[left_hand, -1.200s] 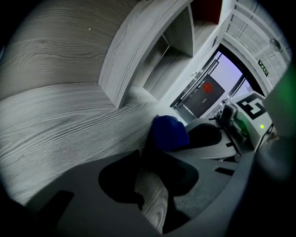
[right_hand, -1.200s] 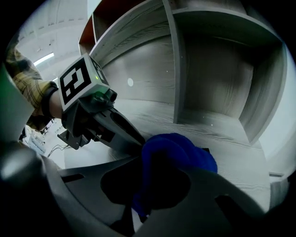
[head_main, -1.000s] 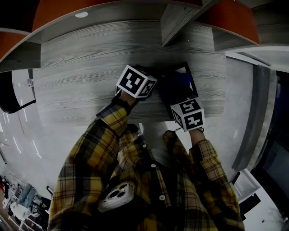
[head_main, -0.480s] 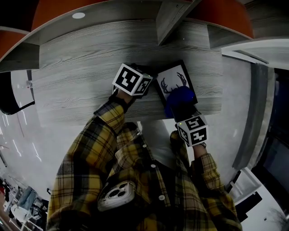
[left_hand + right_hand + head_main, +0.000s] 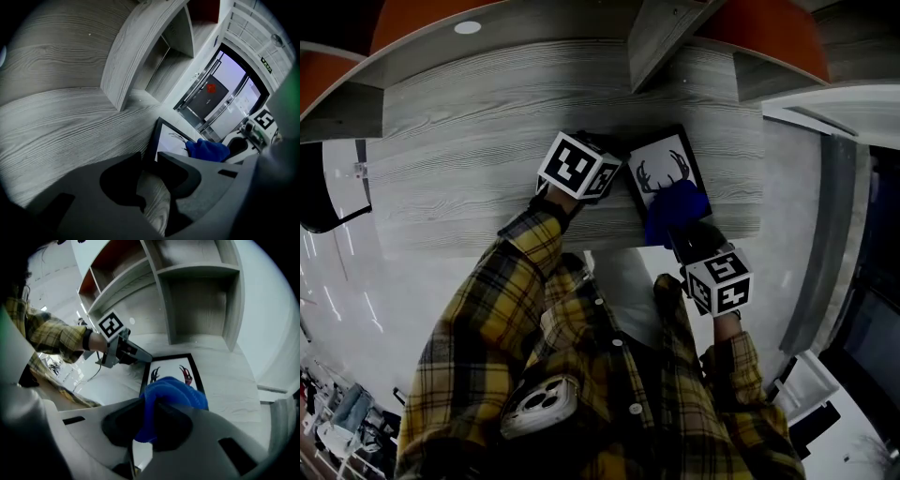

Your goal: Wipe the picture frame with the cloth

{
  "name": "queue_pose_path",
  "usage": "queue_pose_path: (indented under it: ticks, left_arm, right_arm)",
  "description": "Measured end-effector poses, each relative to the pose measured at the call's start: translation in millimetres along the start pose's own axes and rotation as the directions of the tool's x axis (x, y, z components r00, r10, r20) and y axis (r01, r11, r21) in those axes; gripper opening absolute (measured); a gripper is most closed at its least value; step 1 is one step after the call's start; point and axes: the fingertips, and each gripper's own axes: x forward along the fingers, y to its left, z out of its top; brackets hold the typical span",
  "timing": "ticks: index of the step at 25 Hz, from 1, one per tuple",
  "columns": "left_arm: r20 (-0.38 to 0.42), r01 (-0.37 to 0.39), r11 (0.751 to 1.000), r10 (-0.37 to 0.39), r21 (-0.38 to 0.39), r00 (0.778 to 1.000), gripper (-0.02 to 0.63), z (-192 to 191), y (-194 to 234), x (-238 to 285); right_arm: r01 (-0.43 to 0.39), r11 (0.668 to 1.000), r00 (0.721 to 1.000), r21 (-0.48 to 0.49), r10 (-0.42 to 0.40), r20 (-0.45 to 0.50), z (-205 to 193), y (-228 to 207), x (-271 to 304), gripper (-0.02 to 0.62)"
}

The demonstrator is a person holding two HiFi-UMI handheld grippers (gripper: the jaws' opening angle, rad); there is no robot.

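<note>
Head view: on desk (image 5: 469, 141), left hand-held gripper (image 5: 614, 161) pinches picture frame (image 5: 661, 169), right hand-held gripper (image 5: 686, 232) clamps cloth (image 5: 675, 208) covering corner.

This looks like an office or a showroom rather than a home. A long desk (image 5: 469, 159) with a grey wood-grain top carries a built-in shelf unit (image 5: 197, 291) of the same grey board at its back, and orange-red panels (image 5: 441, 14) close the open compartments from behind. Around the desk the floor (image 5: 356, 300) is white and glossy. Past one end of the desk stand tall glass doors (image 5: 213, 101) in dark metal frames, with a small sign (image 5: 266, 64) above them, too small to read.
</note>
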Motion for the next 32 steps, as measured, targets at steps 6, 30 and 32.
queue_pose_path:
  ticks: [6,30,32]
  left_arm:
    - [-0.004,0.004,1.000,-0.004,-0.011,1.000,0.109,1,1,0]
    - [-0.001,0.002,1.000,-0.003,-0.024,1.000,0.110,0,2,0]
    - [-0.001,0.002,1.000,-0.002,-0.024,1.000,0.110,-1,2,0]
  right_arm:
    - [0.002,0.995,0.976,-0.100,0.020,0.216,106,0,-9,0.048]
    - [0.109,0.992,0.993,-0.057,-0.107,0.044,56,-61,57,0.048]
    - [0.107,0.993,0.994,-0.055,-0.105,0.027,43,-58,50,0.048]
